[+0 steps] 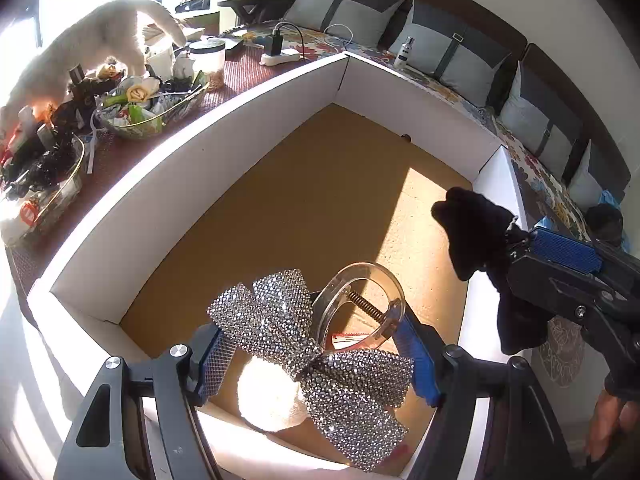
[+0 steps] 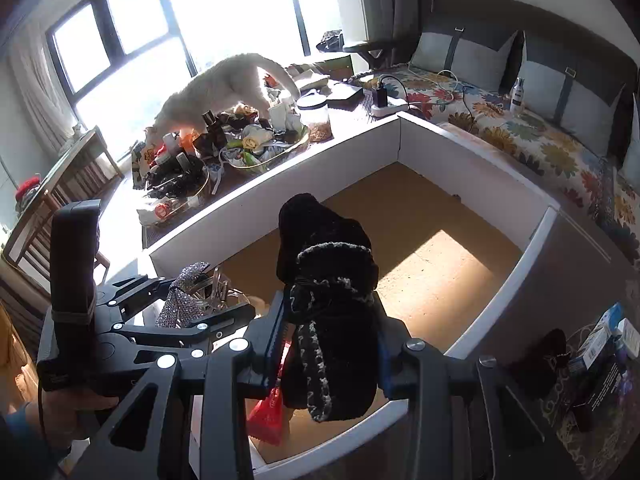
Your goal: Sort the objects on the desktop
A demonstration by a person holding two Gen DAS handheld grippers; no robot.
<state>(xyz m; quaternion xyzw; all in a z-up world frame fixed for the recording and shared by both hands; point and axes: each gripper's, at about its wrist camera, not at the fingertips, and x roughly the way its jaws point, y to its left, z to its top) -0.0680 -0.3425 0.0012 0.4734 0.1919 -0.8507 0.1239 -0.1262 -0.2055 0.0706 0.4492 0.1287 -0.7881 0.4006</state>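
My left gripper (image 1: 316, 360) is shut on a clear hair claw clip with a rhinestone bow (image 1: 320, 344), held above the near end of a white-walled box with a brown floor (image 1: 208, 160). It also shows in the right wrist view (image 2: 188, 300). My right gripper (image 2: 332, 344) is shut on a black velvet bow hair piece (image 2: 324, 280), held over the box's near right side. In the left wrist view that gripper (image 1: 520, 244) and the black bow (image 1: 476, 232) hang by the box's right wall.
A red packet (image 2: 269, 412) lies on the box floor near me. Glass trays of clutter (image 1: 148, 108) stand on the dark table left of the box, where a white cat (image 1: 100, 44) stands. A sofa with cushions (image 1: 460, 52) runs behind. Boxes (image 2: 600, 360) sit at the right.
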